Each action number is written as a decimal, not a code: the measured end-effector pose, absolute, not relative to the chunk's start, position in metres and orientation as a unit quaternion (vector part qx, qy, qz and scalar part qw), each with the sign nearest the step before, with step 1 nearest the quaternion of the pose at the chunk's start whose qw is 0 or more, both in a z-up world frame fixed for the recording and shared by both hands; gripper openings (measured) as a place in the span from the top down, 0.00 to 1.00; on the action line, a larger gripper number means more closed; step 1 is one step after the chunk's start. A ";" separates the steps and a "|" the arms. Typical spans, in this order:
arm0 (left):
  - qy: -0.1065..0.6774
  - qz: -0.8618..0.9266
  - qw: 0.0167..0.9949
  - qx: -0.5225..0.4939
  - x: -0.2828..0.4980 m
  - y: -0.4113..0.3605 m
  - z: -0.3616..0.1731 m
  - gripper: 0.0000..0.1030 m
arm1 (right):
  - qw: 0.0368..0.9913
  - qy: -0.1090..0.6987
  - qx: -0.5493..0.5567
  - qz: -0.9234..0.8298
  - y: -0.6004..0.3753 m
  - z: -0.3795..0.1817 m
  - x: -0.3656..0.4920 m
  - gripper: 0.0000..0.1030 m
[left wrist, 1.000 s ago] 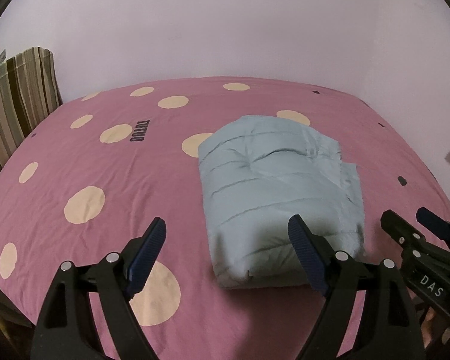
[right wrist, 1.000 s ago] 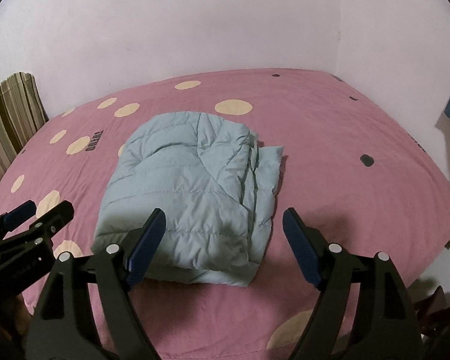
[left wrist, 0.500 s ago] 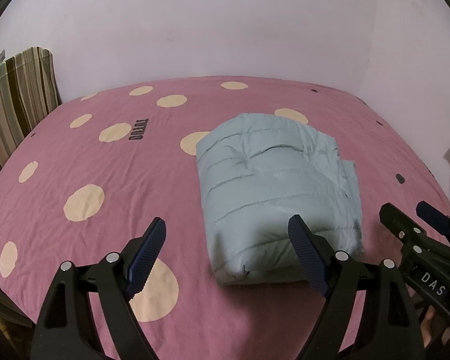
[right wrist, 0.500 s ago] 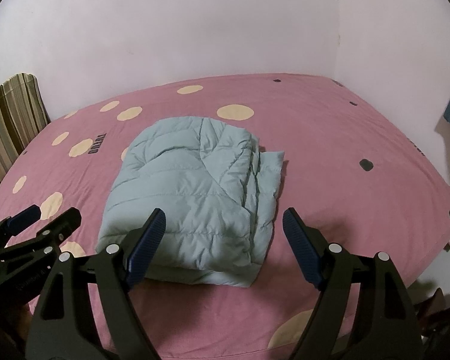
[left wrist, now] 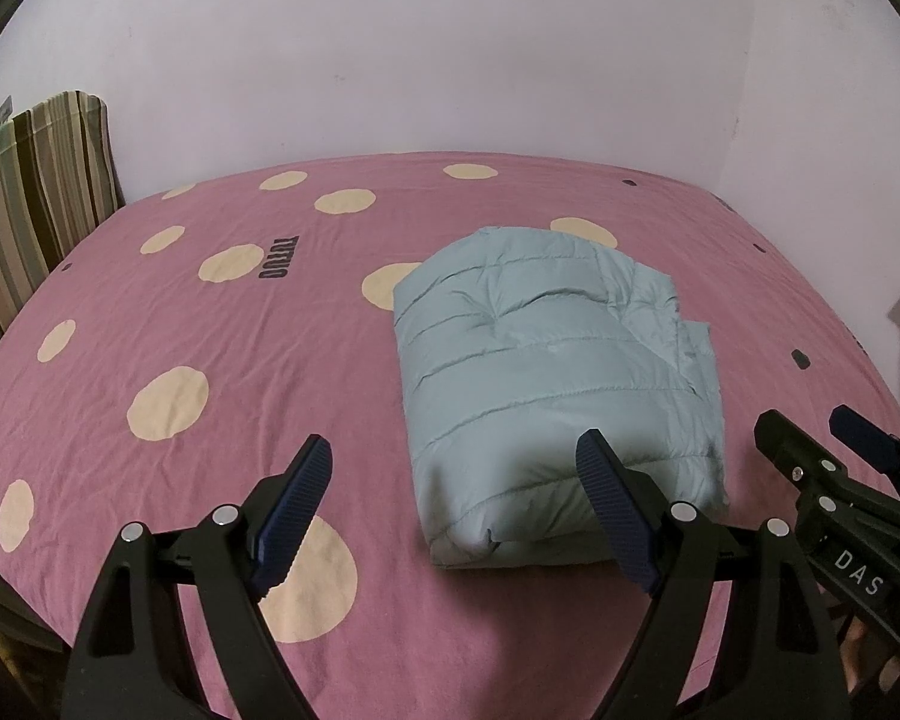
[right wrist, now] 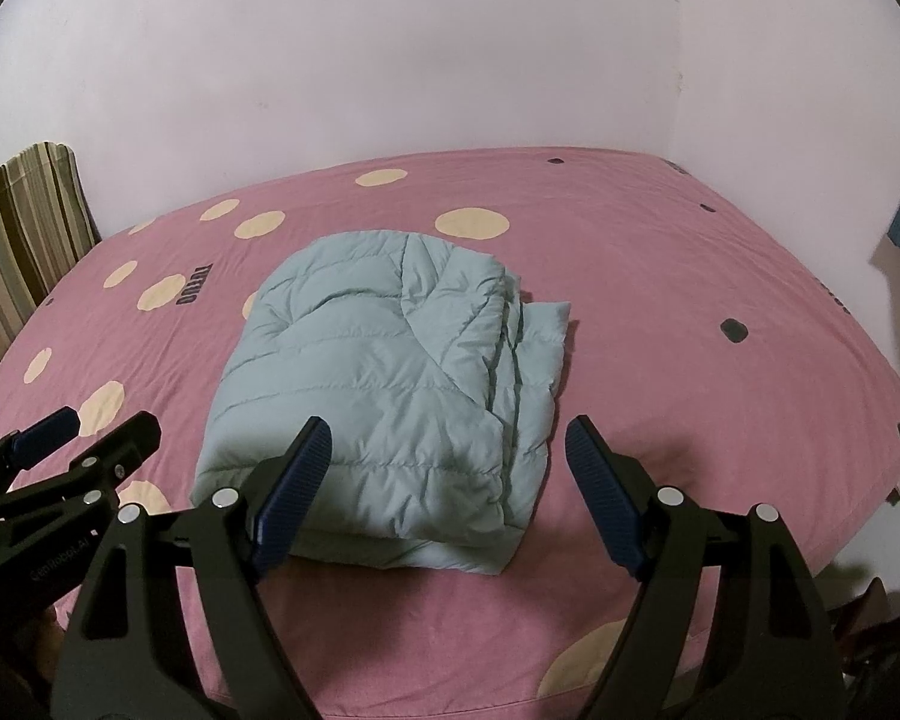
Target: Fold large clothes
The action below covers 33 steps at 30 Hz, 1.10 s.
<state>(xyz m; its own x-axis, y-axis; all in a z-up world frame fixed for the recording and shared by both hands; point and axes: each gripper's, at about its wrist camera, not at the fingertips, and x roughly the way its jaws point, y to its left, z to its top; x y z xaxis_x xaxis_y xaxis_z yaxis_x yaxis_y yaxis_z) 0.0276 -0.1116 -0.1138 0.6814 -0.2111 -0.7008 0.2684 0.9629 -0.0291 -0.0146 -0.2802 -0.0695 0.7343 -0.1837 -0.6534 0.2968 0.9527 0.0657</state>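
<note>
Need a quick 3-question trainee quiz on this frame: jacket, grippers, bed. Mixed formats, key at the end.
1. True or false: the light blue puffer jacket lies spread flat and unfolded on the pink bedsheet.
2. Multiple choice: the left gripper and the right gripper are: A) both open and holding nothing; B) both shut on the jacket; C) left open, right shut on a sleeve.
3. Fill in: the cloth standing at the bed's left edge, the ______ fabric, has green and brown bands.

Key: 1 false, it is folded into a compact bundle; 2 A; 3 striped.
</note>
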 end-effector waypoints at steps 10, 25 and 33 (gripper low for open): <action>0.377 -0.130 0.916 0.038 0.026 -0.111 -0.113 0.20 | 0.927 0.341 0.083 -0.130 -0.280 -0.070 -0.014 0.22; 0.370 -0.122 0.920 0.045 0.026 -0.116 -0.111 0.20 | 0.927 0.341 0.082 -0.130 -0.280 -0.070 -0.015 0.22; 0.372 -0.119 0.919 0.043 0.026 -0.116 -0.110 0.20 | 0.927 0.342 0.082 -0.130 -0.279 -0.070 -0.014 0.22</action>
